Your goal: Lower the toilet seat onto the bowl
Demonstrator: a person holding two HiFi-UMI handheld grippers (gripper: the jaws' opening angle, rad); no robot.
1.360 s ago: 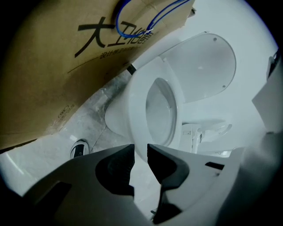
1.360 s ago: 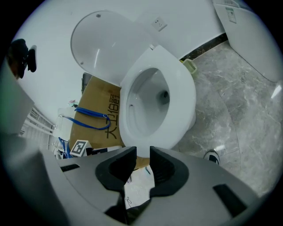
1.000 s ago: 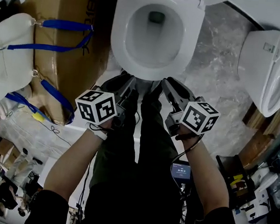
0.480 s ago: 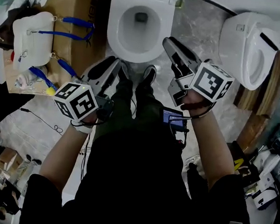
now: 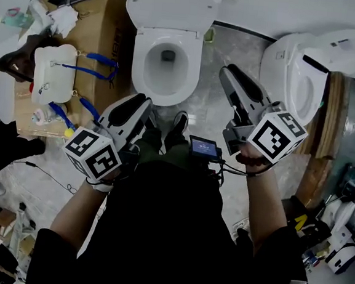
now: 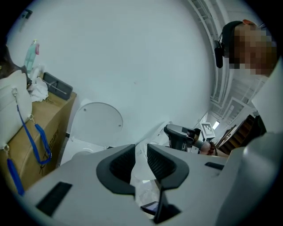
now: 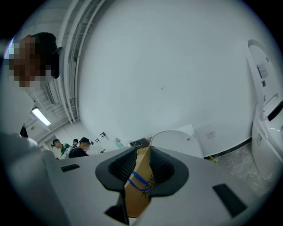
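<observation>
The white toilet [image 5: 165, 75] stands on the floor ahead of my feet, its bowl open to view. Its lid [image 5: 173, 5] is raised against the back; whether the seat ring is up with it I cannot tell. That round lid [image 6: 96, 121] also shows in the left gripper view, and as the lid [image 7: 174, 140] in the right gripper view. My left gripper [image 5: 141, 99] hovers short of the bowl's front left, shut and empty. My right gripper [image 5: 228, 71] is held higher, right of the bowl, also shut on nothing.
A cardboard box [image 5: 110, 27] stands left of the toilet, with a white bag [image 5: 54, 72] with blue straps on it. A second toilet [image 5: 294, 74] with its lid up sits on a wooden pallet [image 5: 327, 126] at right. Several people [image 7: 82, 148] stand far off.
The head view has pulled up and back, so the toilet looks smaller and farther. Both grippers have risen from beside the legs; the right one moved up and right.
</observation>
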